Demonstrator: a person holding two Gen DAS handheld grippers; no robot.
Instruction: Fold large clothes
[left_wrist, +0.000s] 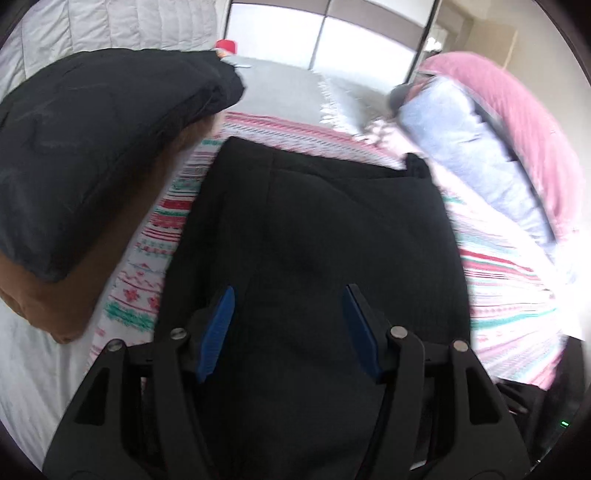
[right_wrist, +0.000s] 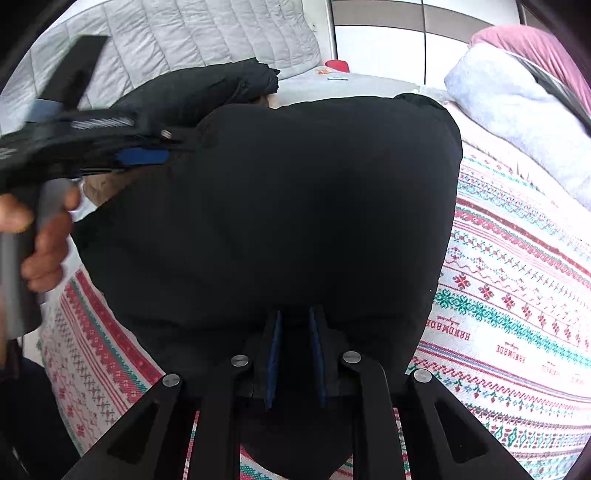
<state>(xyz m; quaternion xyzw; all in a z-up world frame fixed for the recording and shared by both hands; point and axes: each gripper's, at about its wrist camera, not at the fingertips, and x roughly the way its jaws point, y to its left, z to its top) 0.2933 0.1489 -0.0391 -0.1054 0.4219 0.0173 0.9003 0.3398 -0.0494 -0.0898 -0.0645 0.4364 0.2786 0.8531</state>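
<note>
Your right gripper (right_wrist: 295, 317) pinches the near hem of the black garment (right_wrist: 295, 192), its blue pads almost together on a bunched fold at 6 o'clock in the right wrist view. Your left gripper (left_wrist: 290, 295) hangs with fingers spread wide above the same garment (left_wrist: 317, 229), nothing between its pads; from the right wrist view it crosses in at 9 o'clock (right_wrist: 142, 157), your left hand (right_wrist: 44, 236) wrapped round its handle. The garment lies flat on the patterned blanket (right_wrist: 517, 288). Beyond it, at 10 o'clock, sits a dark folded stack (left_wrist: 92, 147); at 2 o'clock, a pale blue pillow (left_wrist: 469, 147) rests against a pink cover (left_wrist: 528, 118).
</note>
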